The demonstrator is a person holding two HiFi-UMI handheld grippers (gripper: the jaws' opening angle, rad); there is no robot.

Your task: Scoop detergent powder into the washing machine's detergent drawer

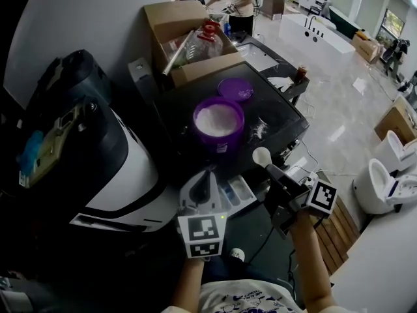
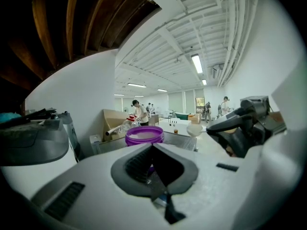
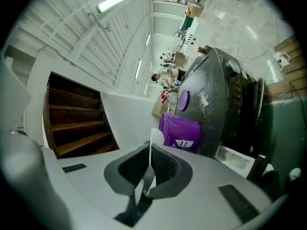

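Two grippers show in the head view, low in the frame before a dark-topped washing machine (image 1: 273, 113). On its top stands an open purple tub (image 1: 218, 126) full of white detergent powder, with the purple lid (image 1: 234, 89) lying flat just behind it and spilt powder (image 1: 260, 129) to the tub's right. The detergent drawer (image 1: 240, 191) is pulled out below the front edge. The left gripper (image 1: 207, 182) points at the drawer's left part. The right gripper (image 1: 270, 169) holds a white scoop (image 1: 262, 155) above the machine's front edge, to the right of the drawer. Whether the scoop is loaded cannot be told. A cardboard box (image 1: 176, 18) sits behind the machine.

Left gripper view: the left gripper (image 2: 153, 174) has its jaws pressed together, and nothing can be made out between them. Beyond are the tub (image 2: 144, 134), and the right gripper (image 2: 240, 128) with the scoop (image 2: 194, 129).

Right gripper view: the right gripper (image 3: 149, 164) is clamped on the scoop's (image 3: 154, 140) thin handle, seen edge-on. Past it lie the tub (image 3: 181, 131), lid (image 3: 183, 100) and drawer (image 3: 237, 159).
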